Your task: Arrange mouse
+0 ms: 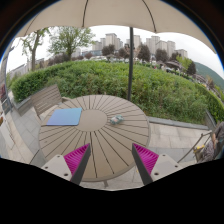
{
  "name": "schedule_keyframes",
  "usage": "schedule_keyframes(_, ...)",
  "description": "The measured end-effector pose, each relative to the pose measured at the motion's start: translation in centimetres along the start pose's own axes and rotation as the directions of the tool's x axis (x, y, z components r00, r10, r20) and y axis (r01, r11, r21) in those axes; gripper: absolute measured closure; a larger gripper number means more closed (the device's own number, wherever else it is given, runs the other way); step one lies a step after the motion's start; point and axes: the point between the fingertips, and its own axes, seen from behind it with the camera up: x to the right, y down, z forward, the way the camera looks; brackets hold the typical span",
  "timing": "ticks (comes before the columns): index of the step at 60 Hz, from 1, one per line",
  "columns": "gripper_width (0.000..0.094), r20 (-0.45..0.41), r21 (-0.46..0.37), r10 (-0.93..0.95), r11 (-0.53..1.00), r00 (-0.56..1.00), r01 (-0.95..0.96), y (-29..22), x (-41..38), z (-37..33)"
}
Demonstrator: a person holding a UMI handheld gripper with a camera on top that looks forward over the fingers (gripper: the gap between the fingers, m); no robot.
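Note:
A round slatted wooden table (95, 140) stands just ahead of my fingers. A light blue mouse mat (65, 117) lies on its far left part. A small pale object, seemingly the mouse (117, 120), lies on the table to the right of the mat, beside the parasol pole; it is too small to tell for certain. My gripper (111, 158) is open and empty, its pink-padded fingers (77, 158) wide apart over the table's near edge, well short of the mouse.
A parasol pole (129, 70) rises from the table's right side under a large canopy (110, 12). A wooden bench (42, 98) stands at the left, a chair (207, 147) at the right. A hedge (150, 85) and buildings lie beyond the terrace.

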Motion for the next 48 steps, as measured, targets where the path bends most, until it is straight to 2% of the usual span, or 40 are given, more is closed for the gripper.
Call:
schedule_keyframes(19,0.0079,0.001,0.065,-0.009,0.998,1.000,0.009,0.5,0.5,11.3)
schedule_keyframes(30,0.0080,0.014,0.053,-0.004,0.999,1.000,0.004,1.1,0.7,18.9)
schedule_keyframes(48,0.0081,0.029,0.027,0.007,1.000,1.000,-0.008,-1.0,0.8,30.4)
